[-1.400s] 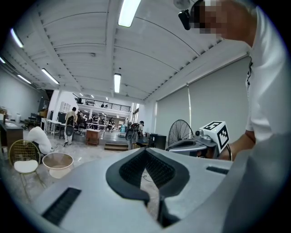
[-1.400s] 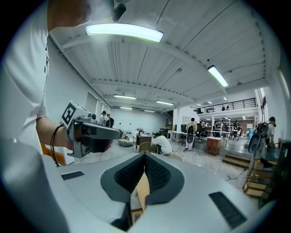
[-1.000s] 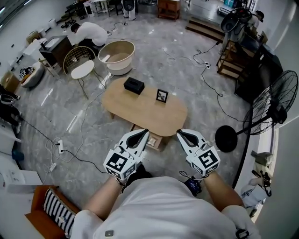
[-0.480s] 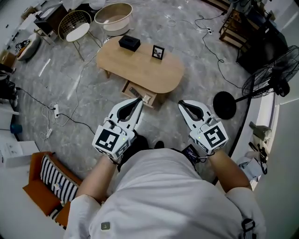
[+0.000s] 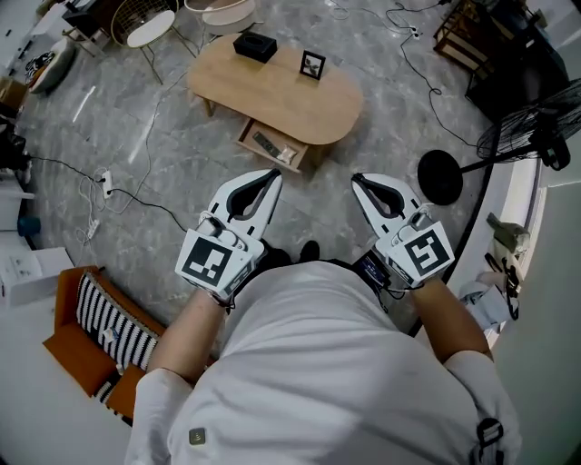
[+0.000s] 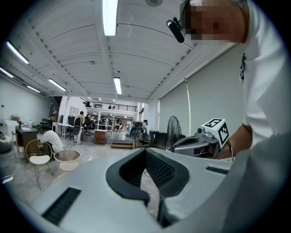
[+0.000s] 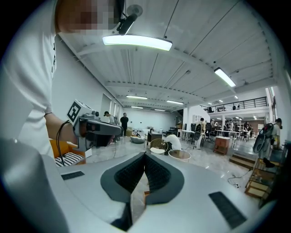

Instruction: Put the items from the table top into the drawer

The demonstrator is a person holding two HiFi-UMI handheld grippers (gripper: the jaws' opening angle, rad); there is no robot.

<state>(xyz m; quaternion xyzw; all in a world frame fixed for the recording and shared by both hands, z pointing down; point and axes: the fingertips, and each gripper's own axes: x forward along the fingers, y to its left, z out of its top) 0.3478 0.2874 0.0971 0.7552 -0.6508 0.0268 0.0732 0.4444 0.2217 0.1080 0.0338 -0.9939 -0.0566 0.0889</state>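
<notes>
A wooden oval table (image 5: 277,100) stands far ahead in the head view. On it are a black box (image 5: 254,45) and a small picture frame (image 5: 312,64). A drawer (image 5: 270,145) stands pulled out under its near edge, with small items in it. My left gripper (image 5: 275,173) and right gripper (image 5: 356,179) are held side by side over the floor, well short of the table. Both are shut with nothing between the jaws. The left gripper view shows its jaw tips (image 6: 145,149) meeting, and the right gripper view shows the same (image 7: 145,154).
A floor fan's round base (image 5: 440,177) stands right of the table. An orange seat with a striped cushion (image 5: 100,331) is at my left. Cables and a power strip (image 5: 106,182) lie on the floor at the left. A white round chair (image 5: 150,27) stands beyond the table.
Both grippers have drawn back from the table together, still shut. The table now sits higher and farther off in the head view.
</notes>
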